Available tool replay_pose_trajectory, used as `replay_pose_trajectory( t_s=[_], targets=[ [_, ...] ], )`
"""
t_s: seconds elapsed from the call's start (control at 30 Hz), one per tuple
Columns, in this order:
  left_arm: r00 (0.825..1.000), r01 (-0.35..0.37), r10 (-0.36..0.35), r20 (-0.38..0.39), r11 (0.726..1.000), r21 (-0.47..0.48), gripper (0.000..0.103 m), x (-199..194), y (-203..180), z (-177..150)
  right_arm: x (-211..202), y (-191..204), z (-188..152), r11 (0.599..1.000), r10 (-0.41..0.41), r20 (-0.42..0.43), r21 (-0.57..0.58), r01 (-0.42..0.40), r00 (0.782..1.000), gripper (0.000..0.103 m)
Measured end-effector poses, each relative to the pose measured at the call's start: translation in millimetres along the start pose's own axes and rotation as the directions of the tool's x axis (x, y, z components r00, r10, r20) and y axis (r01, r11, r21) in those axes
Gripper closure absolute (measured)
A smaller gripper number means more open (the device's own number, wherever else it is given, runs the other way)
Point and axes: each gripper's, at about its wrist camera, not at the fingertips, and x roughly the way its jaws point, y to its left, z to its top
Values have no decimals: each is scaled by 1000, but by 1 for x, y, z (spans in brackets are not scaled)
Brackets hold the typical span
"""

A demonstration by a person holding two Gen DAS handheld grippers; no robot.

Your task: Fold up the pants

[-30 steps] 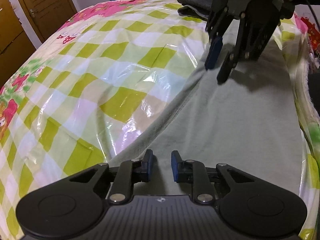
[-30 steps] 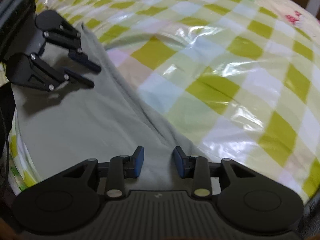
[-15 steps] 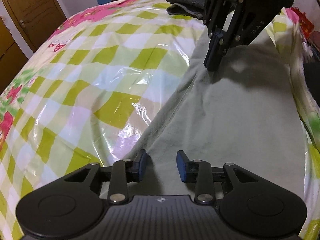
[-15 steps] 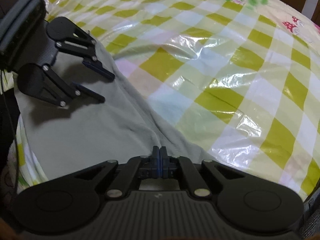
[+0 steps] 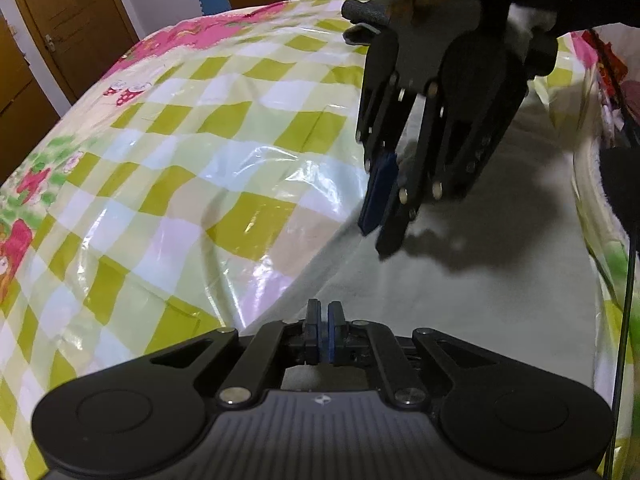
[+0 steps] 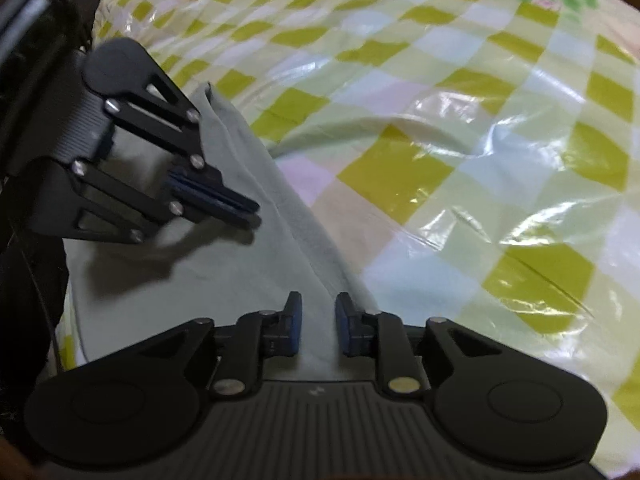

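Two grippers over pale pants on a checked cover.

In the left wrist view the left gripper [image 5: 323,330] sits at bottom centre with its blue pads pressed together; whether cloth is caught between them I cannot tell. The pale grey-green pants [image 5: 472,280] fill the lower right of that frame, their folded edge running from bottom centre up toward the upper right, over the glossy yellow-green checked cover [image 5: 192,168]. The right gripper [image 5: 380,228] hangs from the upper right, tips pointing down just above the pants edge. In the right wrist view its jaws at bottom centre stand apart, the raised fold of the pants between them but not pinched. There the left gripper, closed, lies at centre left over the pants. A wooden door [image 5: 68,32] shows in the upper left of the left view.
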Motion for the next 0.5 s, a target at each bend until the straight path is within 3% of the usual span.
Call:
replay_pose_trajectory(
  t_s=[0.07, 0.17, 0.23, 0.37, 0.5],
  targets=[
    [1000, 6, -6, -13, 1000, 7, 73, 2, 2, -1, 4, 0, 3, 999, 32, 6, 0, -32, 999, 69],
    [1000, -13, 13, -12, 999, 29, 59, 3, 3, -2, 7, 5, 9, 999, 42, 22, -21, -41, 999, 64],
    [999, -32, 33, -17, 998, 50, 59, 5, 3, -2, 11, 10, 14, 998, 45, 25, -44, -44, 999, 64],
    [997, -47, 52, -58, 996, 82, 59, 10, 3, -5, 14, 21, 18, 996, 34, 12, -85, -33, 999, 92],
    [996, -43, 51, -74, 994, 102, 63, 9, 3, -6, 9, 28, 16, 996, 30, 17, -85, -29, 999, 98]
  ],
)
